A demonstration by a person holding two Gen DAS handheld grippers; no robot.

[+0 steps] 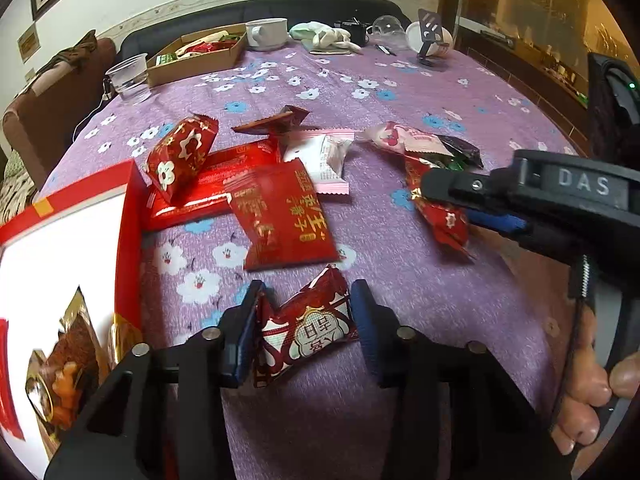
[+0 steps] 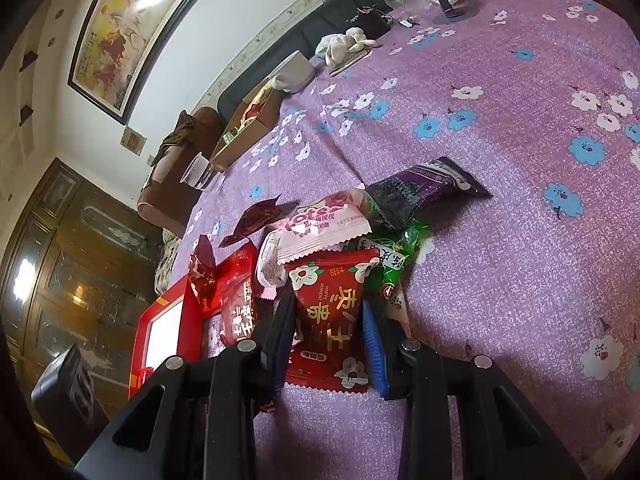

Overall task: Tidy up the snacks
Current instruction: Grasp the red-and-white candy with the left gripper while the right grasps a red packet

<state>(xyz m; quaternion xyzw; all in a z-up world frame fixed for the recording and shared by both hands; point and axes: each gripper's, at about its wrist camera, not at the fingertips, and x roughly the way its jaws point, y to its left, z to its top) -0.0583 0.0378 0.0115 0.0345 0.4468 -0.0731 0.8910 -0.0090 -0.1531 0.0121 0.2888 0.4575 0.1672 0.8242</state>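
My left gripper (image 1: 306, 318) is shut on a small red-and-white snack packet (image 1: 308, 330) that lies on the purple flowered tablecloth (image 1: 400, 280). Just left of it stands a red box (image 1: 129, 216) with a white inside and a few snacks (image 1: 68, 372) in it. Loose packets (image 1: 280, 208) lie piled in the middle of the table. My right gripper (image 2: 328, 332) is shut on a red packet with white flowers (image 2: 326, 304), at the near edge of the pile. The left wrist view shows that right gripper (image 1: 452, 208) at the right, with the red packet (image 1: 446, 220) in its jaws.
A cardboard tray of snacks (image 1: 196, 58), a clear plastic cup (image 1: 130, 78), a white mug (image 1: 266, 32), a pale cloth (image 1: 328, 36) and a phone stand (image 1: 430, 36) line the far edge. A dark purple packet (image 2: 424, 188) lies beyond the pile. A person's hand (image 1: 588, 400) grips the right handle.
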